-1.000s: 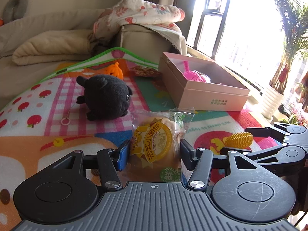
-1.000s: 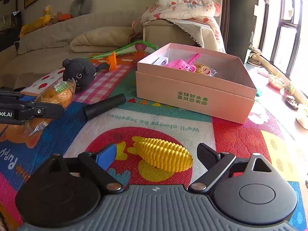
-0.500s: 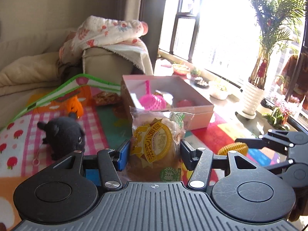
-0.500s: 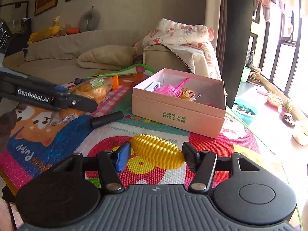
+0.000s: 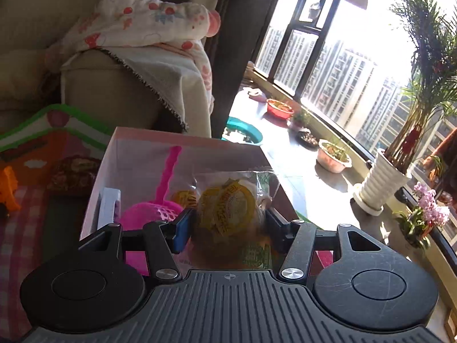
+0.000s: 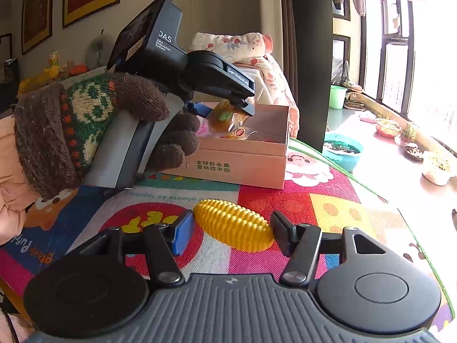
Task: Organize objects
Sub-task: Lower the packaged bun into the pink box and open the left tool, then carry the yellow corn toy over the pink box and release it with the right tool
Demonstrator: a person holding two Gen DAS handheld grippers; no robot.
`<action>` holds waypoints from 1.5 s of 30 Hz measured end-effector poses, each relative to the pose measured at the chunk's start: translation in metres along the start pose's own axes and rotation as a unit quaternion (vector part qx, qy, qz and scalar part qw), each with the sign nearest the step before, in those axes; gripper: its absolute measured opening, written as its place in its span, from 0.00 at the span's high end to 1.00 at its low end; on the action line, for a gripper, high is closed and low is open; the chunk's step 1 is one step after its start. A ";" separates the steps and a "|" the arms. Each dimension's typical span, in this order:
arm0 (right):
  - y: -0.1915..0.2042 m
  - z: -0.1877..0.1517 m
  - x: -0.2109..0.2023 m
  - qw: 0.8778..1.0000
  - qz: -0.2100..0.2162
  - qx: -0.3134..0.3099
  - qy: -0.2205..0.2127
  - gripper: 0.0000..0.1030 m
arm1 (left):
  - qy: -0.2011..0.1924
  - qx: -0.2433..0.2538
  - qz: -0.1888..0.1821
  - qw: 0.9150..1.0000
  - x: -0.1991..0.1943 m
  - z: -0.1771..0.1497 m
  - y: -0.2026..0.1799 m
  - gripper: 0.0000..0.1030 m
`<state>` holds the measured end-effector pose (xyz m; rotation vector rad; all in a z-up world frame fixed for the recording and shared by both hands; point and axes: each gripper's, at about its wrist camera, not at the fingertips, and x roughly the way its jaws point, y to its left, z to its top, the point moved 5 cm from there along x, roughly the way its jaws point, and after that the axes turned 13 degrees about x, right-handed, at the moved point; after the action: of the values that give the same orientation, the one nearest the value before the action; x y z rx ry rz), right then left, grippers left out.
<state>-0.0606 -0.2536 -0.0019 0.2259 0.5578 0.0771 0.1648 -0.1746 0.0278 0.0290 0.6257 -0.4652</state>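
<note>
The left gripper (image 5: pixel 225 223) is gripping a packaged bun (image 5: pixel 228 214), its pads pressing on both sides of the clear wrapper with the yellow round label. It is hanging over the open pink cardboard box (image 5: pixel 182 140), above the box's right-hand part as the left wrist camera is seeing it. Down inside the box a pink toy scoop (image 5: pixel 160 203) is lying with its handle pointing toward the far wall, and a white flat item (image 5: pixel 110 205) is leaning at the left wall.

In the right wrist view, a hand in a brown knitted glove (image 6: pixel 94 131) is holding the left gripper's handle, with the bun dangling above the box (image 6: pixel 242 160).

The right gripper (image 6: pixel 232 230) is clamping a yellow toy corn cob (image 6: pixel 232 227); its jaws have just been closing, and the blue pad and the black pad are now pressing on the cob's two ends. The cob is sitting low over the colourful play mat (image 6: pixel 314 200), in front of the box and well apart from it; whether it is touching the mat is hard to tell.

A sofa arm draped with a floral blanket (image 5: pixel 142 28) is standing behind the box.
</note>
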 end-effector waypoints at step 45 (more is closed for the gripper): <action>0.075 0.215 0.154 0.999 0.026 0.037 0.003 0.14 | 0.003 0.138 0.040 0.990 -0.161 -0.125 0.094 0.62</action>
<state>0.1832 -0.2008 0.1135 0.3122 0.5614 0.1074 0.0210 -0.0034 0.0071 0.3179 0.5609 -0.4721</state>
